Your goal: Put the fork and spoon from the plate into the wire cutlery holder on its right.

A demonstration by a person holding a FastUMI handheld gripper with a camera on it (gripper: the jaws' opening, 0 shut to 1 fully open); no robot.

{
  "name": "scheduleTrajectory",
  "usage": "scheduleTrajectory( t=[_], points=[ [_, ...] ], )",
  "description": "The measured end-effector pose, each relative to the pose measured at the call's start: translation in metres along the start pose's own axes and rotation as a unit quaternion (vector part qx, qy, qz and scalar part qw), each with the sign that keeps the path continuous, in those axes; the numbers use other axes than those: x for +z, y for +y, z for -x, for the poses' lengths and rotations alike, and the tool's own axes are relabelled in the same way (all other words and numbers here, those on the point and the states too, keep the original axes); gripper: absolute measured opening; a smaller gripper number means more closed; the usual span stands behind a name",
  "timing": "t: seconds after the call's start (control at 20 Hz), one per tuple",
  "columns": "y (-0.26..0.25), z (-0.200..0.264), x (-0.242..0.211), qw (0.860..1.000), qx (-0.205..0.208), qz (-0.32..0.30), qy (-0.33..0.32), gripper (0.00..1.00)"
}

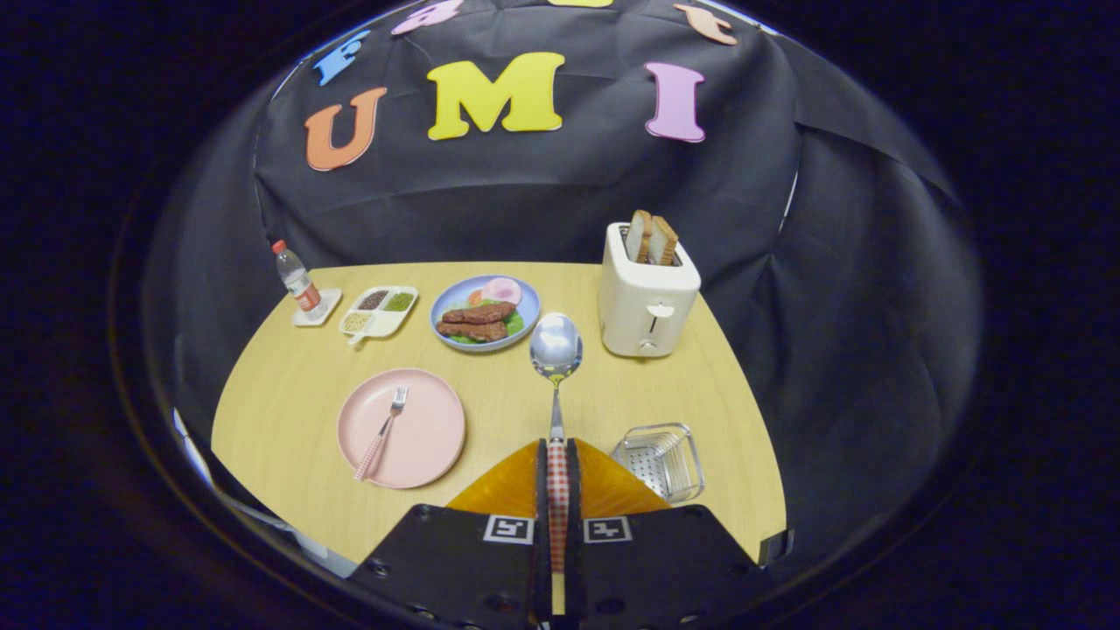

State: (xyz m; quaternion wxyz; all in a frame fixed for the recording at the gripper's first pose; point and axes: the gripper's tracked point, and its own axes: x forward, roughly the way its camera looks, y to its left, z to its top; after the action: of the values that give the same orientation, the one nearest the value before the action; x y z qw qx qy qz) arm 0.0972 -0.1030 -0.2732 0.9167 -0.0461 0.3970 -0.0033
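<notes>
While tool [557,472] grips spoon [556,350] | toaster [647,302] beyond | holder [662,459] right

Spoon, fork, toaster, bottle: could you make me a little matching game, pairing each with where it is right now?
Things:
1. spoon
2. fork
3. toaster
4. bottle

Places:
A. lying on the pink plate
B. held by its handle in the shut jaws of the gripper, bowl pointing ahead
C. on a small coaster at the table's far left corner
D. at the far right of the table, two bread slices standing in it

Pairs: 1-B, 2-A, 3-D, 4-C
</notes>
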Motion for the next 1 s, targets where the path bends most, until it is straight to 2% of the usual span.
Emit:
scheduleTrajectory(
  t=[0.25,0.45,0.8,0.9,1.0],
  points=[
    [-0.041,0.009,-0.011,0.999,-0.017,-0.006,0.03,0.06],
    [-0.061,0.016,-0.029,0.997,-0.01,-0.006,0.079,0.07],
    [-0.09,0.019,-0.048,0.984,-0.022,0.005,0.18,0.07],
    [-0.086,0.021,-0.049,0.979,-0.006,0.003,0.202,0.07],
    [-0.094,0.016,-0.054,0.973,-0.018,0.011,0.228,0.07]
  ],
)
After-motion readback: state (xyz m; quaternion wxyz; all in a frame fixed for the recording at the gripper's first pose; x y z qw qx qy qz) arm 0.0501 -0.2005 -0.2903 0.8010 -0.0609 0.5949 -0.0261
